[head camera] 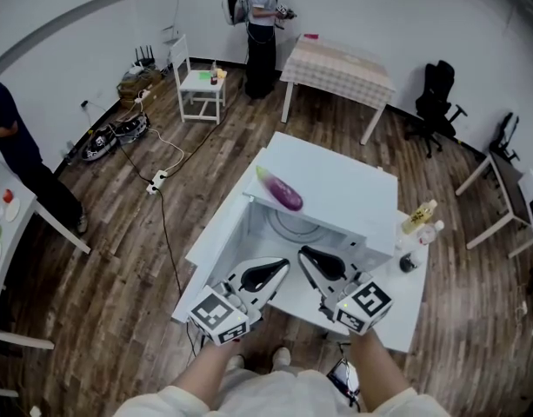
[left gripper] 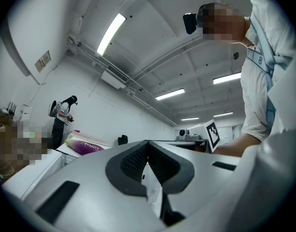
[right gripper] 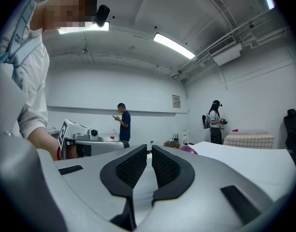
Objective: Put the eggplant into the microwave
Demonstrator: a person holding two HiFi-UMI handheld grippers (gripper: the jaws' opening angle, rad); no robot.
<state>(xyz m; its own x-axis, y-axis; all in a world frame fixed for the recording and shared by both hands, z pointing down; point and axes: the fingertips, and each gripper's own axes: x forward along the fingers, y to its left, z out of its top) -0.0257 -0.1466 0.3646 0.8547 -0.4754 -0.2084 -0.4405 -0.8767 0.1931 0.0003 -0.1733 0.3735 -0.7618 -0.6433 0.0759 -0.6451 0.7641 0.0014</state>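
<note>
2 tools, left (head camera: 283,267) and right (head camera: 304,254), are side by side over the near part of the tabletop (head camera: 396,309). Both are shut tight and hold nothing. Just past their tips the microwave (head camera: 353,196) stands open, with its round plate (head camera: 294,226) showing inside. The eggplant (head camera: 282,192) lies on top of the microwave, near its front edge, beyond both tools and touching neither.

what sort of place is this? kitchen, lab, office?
Looks like a lab or test studio, not a kitchen: the microwave sits on a white table mid-room, a power strip and cables trail over the wood floor, and a person with a backpack stands by a checked-cloth table.
</note>
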